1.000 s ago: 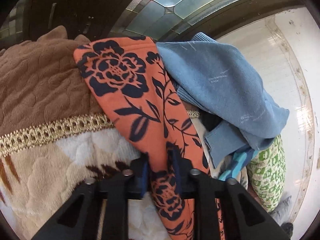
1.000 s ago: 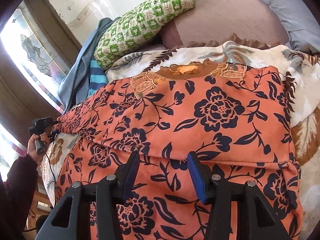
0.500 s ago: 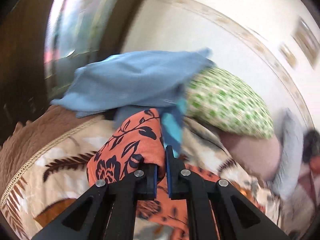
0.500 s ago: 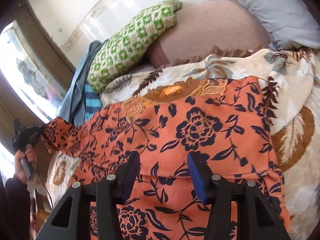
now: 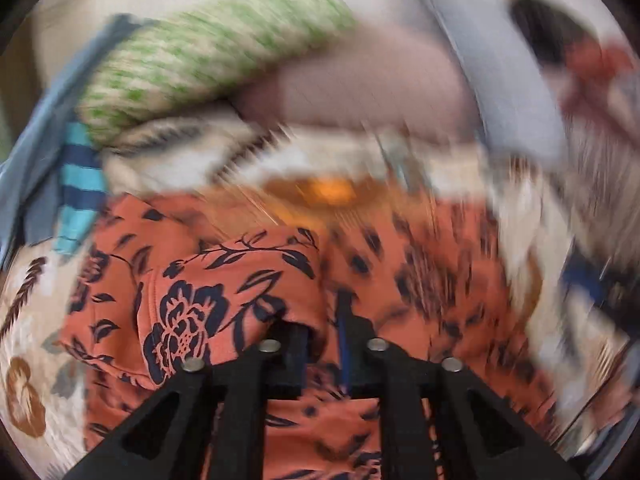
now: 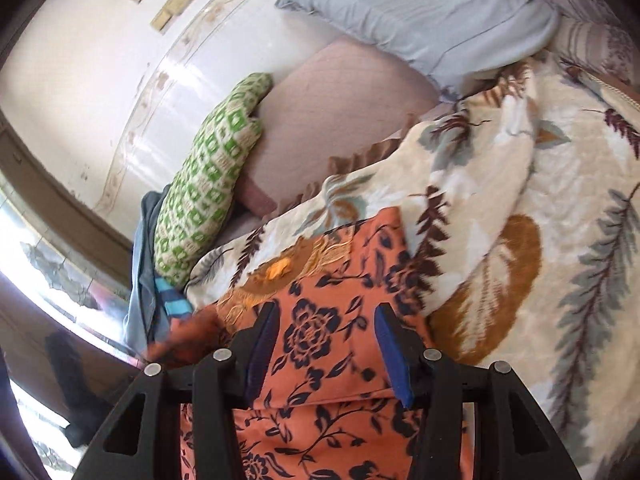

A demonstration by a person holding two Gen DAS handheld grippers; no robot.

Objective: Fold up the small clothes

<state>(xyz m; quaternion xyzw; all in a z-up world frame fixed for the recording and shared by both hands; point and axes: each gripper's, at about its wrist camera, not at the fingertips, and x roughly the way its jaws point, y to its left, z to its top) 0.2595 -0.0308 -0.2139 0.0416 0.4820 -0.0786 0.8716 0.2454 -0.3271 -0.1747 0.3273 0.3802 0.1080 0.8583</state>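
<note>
Orange floral garment [image 6: 320,344] lies spread on the leaf-patterned blanket [image 6: 520,184], its near part running under both tools. In the left wrist view, which is badly smeared, a fold of the garment [image 5: 224,300] is bunched over the left finger of the left gripper [image 5: 324,336]. Its jaws are opening, with a narrow gap between them; the cloth seems to hang at the left pad rather than be pinched, though the blur makes that hard to settle. The right gripper [image 6: 326,344] stands about half open just above the garment, its blue pads [image 6: 390,344] apart on either side of a printed flower, with no cloth pinched between them. Beyond the garment's far edge the blanket shows an orange-brown medallion [image 6: 280,270]. A green-checked pillow [image 6: 204,200] leans against a pink pillow [image 6: 332,120] near the wall, a grey-blue pillow [image 6: 432,12] lies further along, and a blue cloth [image 6: 140,280] with a striped piece [image 6: 172,300] sits beside the green one.
</note>
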